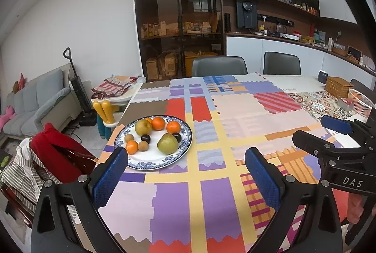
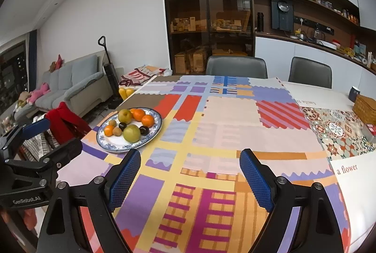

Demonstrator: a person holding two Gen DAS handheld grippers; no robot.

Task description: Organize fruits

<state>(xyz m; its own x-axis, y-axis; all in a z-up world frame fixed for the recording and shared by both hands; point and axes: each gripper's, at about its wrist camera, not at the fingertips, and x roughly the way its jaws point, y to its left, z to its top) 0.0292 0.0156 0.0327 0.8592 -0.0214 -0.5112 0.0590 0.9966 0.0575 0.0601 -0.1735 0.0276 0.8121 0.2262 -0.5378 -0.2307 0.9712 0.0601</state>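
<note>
Resting near the left edge of the desk [image 1: 235, 112], a blue-and-white patterned plate [image 1: 185, 138] holds all the fruit: two yellow-green pears [image 1: 167, 143], three or four oranges [image 1: 173, 127], small brown kiwis [image 1: 143, 146] and dark plums [image 1: 146, 138]. Fruits touch or sit just beside one another toward the plate's far half; the near white part is bare.

Left gripper [image 1: 185, 173]: jaws wide apart, nothing between them, held above the patchwork tablecloth [image 1: 211, 194] with the left pad overlapping the plate's near rim in view; contact cannot be confirmed. Its body, seen from the right wrist camera, carries the marking "GenRobot.AI".

Right gripper [image 2: 190, 174]: jaws apart and empty, over the cloth, to the right of the plate and clear of it. Its body, seen from the left wrist camera, shows the letters "DAS"; the rest is cut off.

Printed wording on the white cloth section [image 2: 352, 173] reads "a flower"; a second line farther back appears to begin "smile", though it is too small to read with certainty.

A wicker box [image 2: 365, 107], dark mug [image 2: 353, 92] and white mesh basket [image 1: 360, 102] stand at the desk's far right, well apart from the plate.
</note>
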